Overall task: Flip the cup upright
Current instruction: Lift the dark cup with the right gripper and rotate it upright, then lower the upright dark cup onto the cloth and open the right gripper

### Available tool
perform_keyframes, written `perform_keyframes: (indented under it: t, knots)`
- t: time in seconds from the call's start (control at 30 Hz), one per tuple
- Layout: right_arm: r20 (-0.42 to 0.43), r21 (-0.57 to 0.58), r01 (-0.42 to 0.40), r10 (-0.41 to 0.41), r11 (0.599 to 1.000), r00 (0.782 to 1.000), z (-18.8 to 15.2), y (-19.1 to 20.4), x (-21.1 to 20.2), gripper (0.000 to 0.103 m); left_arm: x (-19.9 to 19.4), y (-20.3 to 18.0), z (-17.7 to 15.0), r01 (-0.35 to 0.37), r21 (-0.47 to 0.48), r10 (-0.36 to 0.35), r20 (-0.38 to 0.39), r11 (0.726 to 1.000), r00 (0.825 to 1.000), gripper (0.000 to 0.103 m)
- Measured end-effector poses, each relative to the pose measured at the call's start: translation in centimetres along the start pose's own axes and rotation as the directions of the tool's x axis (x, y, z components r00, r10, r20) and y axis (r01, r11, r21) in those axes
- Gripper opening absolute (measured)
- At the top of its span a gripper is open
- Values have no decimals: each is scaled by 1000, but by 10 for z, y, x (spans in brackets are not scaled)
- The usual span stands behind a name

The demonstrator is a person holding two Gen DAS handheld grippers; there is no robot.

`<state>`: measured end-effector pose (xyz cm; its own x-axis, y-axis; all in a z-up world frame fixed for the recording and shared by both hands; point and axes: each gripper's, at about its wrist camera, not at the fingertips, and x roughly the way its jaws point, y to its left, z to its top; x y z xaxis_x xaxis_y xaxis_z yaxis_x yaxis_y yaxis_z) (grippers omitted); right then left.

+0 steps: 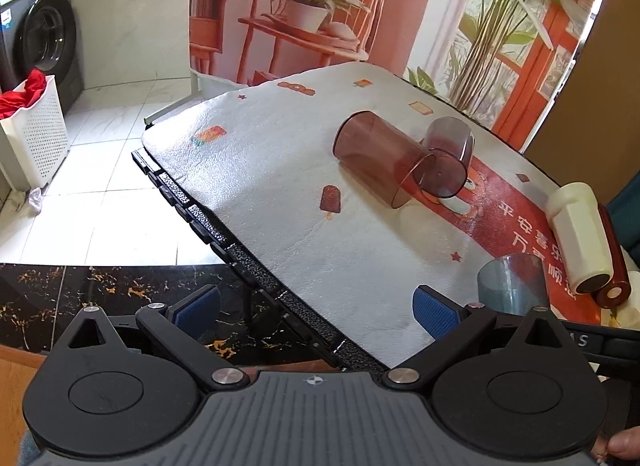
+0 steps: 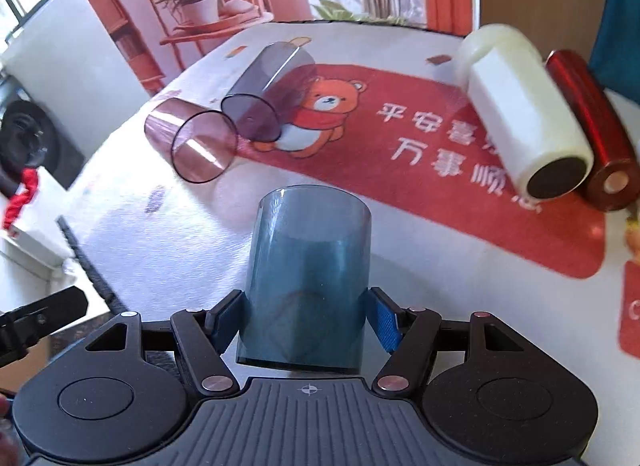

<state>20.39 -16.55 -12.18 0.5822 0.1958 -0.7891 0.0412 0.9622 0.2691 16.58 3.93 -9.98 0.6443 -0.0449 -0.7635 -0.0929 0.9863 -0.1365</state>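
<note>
My right gripper is shut on a clear blue cup, its blue pads pressed on both sides. The cup points away from the camera, over the near part of the mat; it also shows in the left wrist view. A pink clear cup lies on its side on the mat. A grey-purple clear cup lies on its side touching it. My left gripper is open and empty, over the table's left edge.
A white cup and a red metallic cylinder lie side by side at the right. The mat covers the table; its black edge drops to the floor. A laundry basket and washing machine stand far left.
</note>
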Motion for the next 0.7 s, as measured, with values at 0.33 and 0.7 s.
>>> perform_keyframes:
  t: [0.33, 0.7]
  knots:
    - [74, 30, -83, 81, 996, 994, -4, -25, -26, 79, -1, -31, 17, -31, 60, 31, 3, 998, 1000, 103]
    - [225, 103, 92, -114, 990, 968, -19, -96, -80, 98, 37, -116, 27, 94, 120, -80, -119, 988, 990, 103]
